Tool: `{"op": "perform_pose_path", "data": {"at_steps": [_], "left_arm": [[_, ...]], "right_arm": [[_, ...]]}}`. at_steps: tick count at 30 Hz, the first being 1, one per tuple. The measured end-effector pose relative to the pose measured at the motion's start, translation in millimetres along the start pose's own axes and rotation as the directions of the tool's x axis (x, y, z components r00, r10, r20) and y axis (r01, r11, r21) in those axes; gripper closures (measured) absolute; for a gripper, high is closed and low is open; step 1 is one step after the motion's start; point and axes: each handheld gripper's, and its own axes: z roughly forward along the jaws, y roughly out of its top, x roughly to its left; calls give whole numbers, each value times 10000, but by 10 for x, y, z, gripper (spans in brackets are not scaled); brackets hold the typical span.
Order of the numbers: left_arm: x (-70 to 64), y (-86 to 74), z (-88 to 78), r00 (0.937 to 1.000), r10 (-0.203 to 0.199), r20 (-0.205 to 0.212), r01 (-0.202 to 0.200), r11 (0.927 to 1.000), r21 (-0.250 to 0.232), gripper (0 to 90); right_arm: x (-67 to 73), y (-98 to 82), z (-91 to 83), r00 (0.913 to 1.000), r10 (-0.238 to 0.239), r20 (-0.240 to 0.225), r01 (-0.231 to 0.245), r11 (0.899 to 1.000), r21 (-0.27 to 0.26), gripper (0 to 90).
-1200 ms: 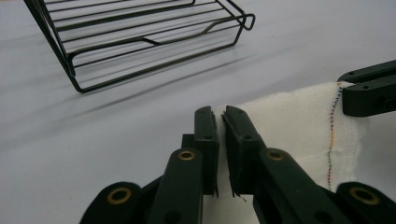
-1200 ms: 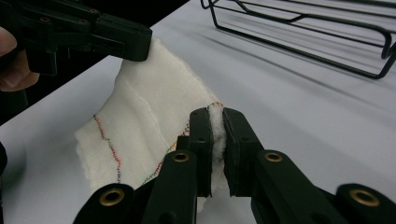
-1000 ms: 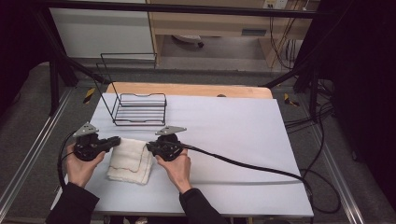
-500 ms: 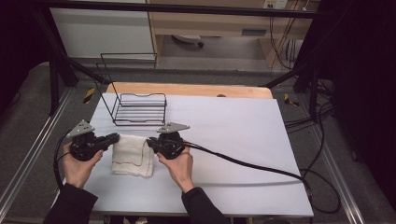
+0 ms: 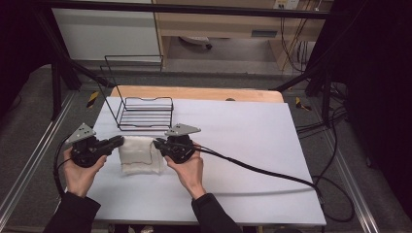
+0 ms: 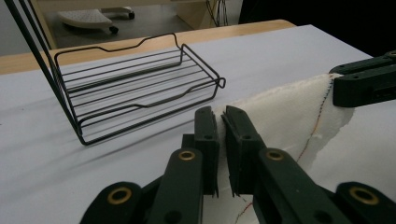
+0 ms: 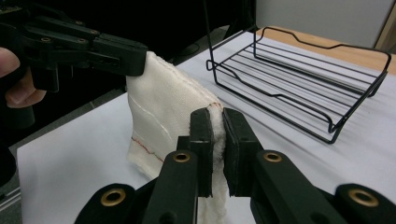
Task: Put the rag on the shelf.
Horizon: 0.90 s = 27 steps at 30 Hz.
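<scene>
A white folded cloth [image 5: 139,153] hangs between the two grippers above the white table [image 5: 243,141], its lower part still near the surface. My left gripper [image 5: 121,141] is shut on the cloth's left upper corner; the left gripper view has the fabric [image 6: 285,112] pinched between its jaws. My right gripper [image 5: 156,143] is shut on the right upper corner, with the cloth [image 7: 161,112] squeezed between its jaws. The other gripper [image 7: 112,53] holds the far corner in the right gripper view. A red stitched line runs along the cloth's hem.
A black wire basket [image 5: 145,112] with a tall wire back stands on the table just behind the cloth. A wooden board [image 5: 194,93] edges the table's far side. A black cable [image 5: 262,171] trails right from the right gripper across the table.
Both grippers have risen a little with the cloth, lifting its top edge off the table so it hangs more upright. The jaws stayed closed on the corners.
</scene>
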Motion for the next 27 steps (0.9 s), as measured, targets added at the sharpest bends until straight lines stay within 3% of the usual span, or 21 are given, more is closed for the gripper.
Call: {"op": "perform_pose_path", "data": {"at_steps": [18, 27], "left_arm": [[-101, 184, -89, 9999, 111, 50, -107, 9975, -705, 838], [-85, 287, -169, 9999, 134, -72, -142, 9902, -1388, 838]], "right_arm": [[-15, 216, -194, 9990, -448, 63, 452, 9958, -795, 835], [14, 362, -229, 9963, -841, 157, 855, 9883, -1264, 836]]}}
